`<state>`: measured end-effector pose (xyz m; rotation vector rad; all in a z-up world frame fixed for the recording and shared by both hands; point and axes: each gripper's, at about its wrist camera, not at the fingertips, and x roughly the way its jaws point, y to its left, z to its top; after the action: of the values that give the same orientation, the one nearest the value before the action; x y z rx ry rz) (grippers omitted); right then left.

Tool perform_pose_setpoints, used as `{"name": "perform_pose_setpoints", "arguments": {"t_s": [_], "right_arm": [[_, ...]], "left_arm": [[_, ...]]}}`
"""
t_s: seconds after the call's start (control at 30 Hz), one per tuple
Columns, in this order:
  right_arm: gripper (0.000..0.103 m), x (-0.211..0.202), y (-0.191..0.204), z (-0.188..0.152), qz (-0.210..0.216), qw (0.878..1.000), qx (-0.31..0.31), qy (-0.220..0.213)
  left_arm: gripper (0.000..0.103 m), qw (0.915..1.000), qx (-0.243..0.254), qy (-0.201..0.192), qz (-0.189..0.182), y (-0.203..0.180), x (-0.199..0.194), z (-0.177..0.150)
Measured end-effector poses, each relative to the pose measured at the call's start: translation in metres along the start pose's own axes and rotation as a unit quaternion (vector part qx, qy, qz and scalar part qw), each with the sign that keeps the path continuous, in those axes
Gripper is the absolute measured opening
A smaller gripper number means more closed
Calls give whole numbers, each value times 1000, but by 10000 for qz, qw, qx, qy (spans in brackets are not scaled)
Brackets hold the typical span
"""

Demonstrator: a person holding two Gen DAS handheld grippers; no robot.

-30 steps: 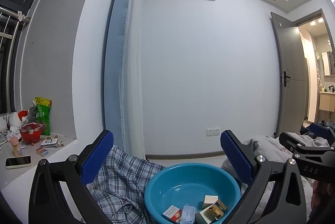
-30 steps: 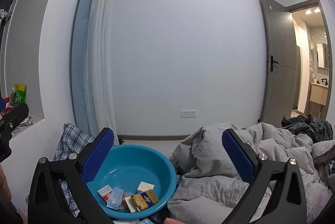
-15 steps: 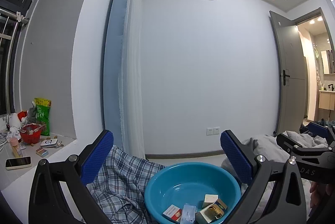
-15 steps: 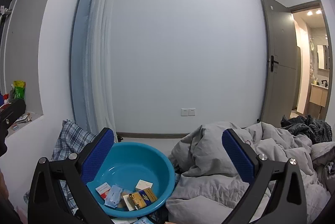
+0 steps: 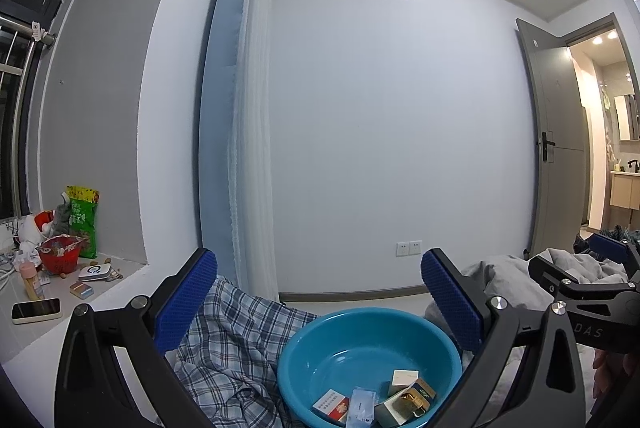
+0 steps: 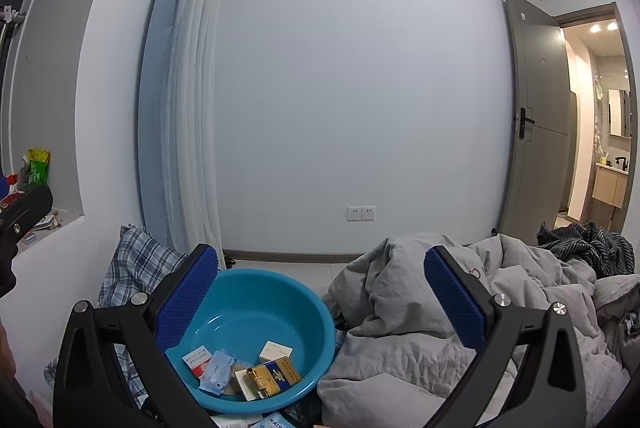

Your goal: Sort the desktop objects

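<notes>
White walls are seen behind a blue basin holding small boxes; both grippers, left and right, are held spread, empty.

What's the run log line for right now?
left gripper: open, empty | right gripper: open, empty | blue basin: holds small boxes, packet

Black gripper frames, blue textured pads, silver screws, "DAS" marking.
</notes>
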<state>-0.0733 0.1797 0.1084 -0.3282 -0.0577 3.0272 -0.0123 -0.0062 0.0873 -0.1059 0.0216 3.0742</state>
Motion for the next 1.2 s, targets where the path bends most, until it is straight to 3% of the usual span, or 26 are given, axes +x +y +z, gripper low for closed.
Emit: {"name": "perform_pose_setpoints", "arguments": {"t_s": [1.2], "right_arm": [[103,0,-1,-2,-10,10000,58,21]], "left_arm": [[103,9999,110,109,14,-2,5,-4]]}}
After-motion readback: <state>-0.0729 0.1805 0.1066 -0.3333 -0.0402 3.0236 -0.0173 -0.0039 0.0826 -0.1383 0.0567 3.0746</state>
